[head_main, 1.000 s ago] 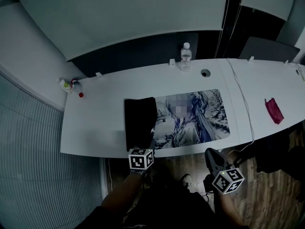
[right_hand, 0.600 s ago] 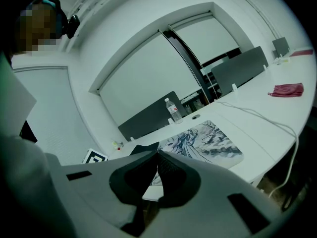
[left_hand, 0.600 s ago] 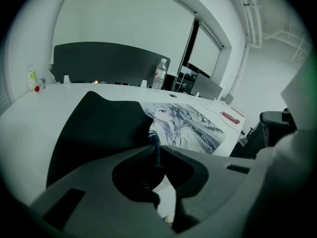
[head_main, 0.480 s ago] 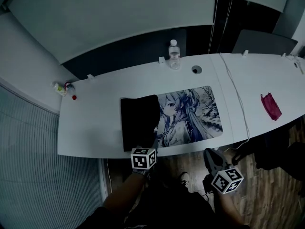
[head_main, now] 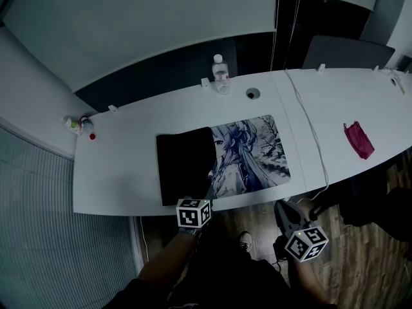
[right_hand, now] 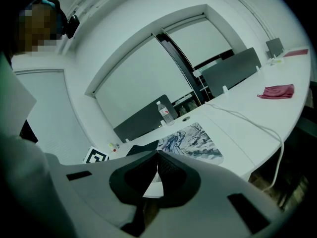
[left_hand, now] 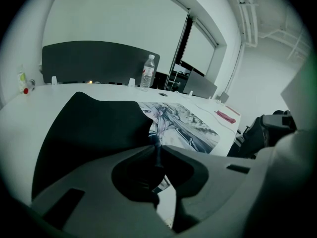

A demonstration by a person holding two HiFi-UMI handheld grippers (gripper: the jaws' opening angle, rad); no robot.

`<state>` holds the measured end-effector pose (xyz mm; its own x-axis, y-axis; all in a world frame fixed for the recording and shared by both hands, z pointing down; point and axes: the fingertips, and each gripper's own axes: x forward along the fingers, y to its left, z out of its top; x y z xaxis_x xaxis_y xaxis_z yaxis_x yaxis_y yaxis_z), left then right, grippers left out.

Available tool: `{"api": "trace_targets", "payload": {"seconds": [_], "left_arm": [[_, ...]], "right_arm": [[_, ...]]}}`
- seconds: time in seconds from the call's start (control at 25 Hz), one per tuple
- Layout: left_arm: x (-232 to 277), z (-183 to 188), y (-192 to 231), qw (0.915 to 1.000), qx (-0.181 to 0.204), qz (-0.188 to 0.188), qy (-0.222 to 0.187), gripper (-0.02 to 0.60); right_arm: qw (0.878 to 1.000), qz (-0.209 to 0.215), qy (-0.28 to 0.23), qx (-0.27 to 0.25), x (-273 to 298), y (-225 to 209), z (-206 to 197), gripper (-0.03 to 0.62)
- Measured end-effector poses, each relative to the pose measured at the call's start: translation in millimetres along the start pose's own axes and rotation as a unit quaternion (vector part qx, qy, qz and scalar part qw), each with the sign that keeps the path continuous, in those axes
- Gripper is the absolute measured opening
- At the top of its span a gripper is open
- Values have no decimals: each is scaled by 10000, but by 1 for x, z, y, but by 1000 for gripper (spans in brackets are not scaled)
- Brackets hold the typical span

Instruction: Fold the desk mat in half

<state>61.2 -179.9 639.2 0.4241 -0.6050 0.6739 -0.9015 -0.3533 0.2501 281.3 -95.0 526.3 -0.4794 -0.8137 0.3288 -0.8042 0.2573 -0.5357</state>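
Head view looks steeply down; gripper views share the desk mat.

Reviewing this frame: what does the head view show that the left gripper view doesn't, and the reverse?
Head view only: the wooden floor below the table, and the desk mat in full outline, its black underside turned over its left part. Left gripper view only: the left gripper with its jaws pinched on the mat's raised black flap. Both: the mat's printed face, the water bottle and the red cloth.
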Motion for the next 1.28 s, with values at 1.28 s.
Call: {"api": "trace_targets", "payload": {"seconds": [1.28], "left_arm": [[-159, -20, -55, 9944, -297, -262, -976, 6]], "right_arm": [[9903, 1272, 406, -395, 3, 65, -37, 23]]}}
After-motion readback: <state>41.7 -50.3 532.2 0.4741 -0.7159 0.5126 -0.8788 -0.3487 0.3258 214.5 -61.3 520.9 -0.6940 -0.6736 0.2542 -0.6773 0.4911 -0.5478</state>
